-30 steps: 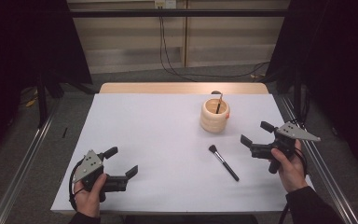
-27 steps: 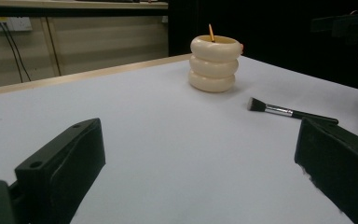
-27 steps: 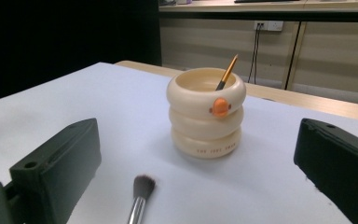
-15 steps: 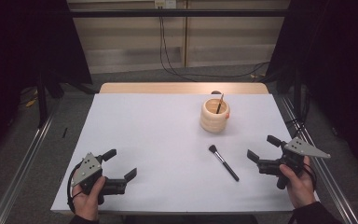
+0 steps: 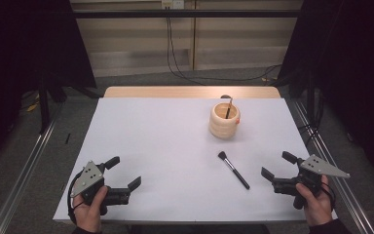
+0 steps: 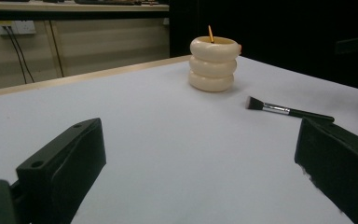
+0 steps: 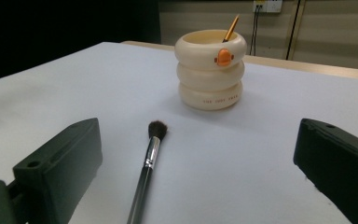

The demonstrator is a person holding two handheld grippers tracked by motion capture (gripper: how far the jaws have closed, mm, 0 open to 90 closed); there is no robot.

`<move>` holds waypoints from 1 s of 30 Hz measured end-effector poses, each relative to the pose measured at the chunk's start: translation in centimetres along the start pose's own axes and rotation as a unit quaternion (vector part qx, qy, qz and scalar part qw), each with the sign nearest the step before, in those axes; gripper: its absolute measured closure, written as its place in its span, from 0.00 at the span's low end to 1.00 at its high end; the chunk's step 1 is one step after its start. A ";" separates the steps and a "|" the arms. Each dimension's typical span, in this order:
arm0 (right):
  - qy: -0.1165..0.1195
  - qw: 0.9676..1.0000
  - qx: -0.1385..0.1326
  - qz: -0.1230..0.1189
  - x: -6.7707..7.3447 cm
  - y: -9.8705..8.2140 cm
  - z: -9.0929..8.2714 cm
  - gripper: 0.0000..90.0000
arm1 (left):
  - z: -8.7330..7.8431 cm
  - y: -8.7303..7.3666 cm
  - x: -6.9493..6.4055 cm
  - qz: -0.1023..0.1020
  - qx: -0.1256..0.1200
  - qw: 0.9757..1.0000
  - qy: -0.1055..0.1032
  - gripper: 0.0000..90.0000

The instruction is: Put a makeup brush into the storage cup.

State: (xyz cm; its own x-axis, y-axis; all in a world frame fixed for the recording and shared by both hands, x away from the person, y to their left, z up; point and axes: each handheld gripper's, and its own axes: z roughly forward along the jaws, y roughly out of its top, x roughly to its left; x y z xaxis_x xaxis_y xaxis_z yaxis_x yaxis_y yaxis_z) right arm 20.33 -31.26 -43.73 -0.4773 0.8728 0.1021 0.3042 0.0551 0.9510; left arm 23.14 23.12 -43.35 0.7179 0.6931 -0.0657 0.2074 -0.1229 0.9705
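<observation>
slim black brush (image 5: 233,169), soft bristles

White bench (image 5: 165,146) with a pale wood far edge, cream ringed holder (image 5: 224,120) with an orange button, black-handled brush (image 5: 233,169) with silver ferrule and dark bristles, black grippers with grey plates
</observation>
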 end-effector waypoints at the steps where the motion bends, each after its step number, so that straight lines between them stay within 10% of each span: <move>1: 0.002 1.000 -0.005 -0.001 0.0 0.1 -0.2 0.00 | 0.0 0.0 0.0 0.002 0.001 1.000 0.000 0.02; 30: 0.059 0.998 -0.006 -0.025 -0.2 1.3 0.1 0.00 | 0.3 0.1 -0.1 0.003 0.001 1.000 -0.011 0.02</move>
State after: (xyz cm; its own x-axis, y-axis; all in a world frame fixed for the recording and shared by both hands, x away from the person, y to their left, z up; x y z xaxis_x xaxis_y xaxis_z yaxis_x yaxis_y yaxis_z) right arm 20.91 -31.30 -42.51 -0.5848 0.8065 0.0873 0.2678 0.0903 0.9592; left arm 23.31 22.80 -43.34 0.7341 0.6759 -0.0647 0.2042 -0.1288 0.9704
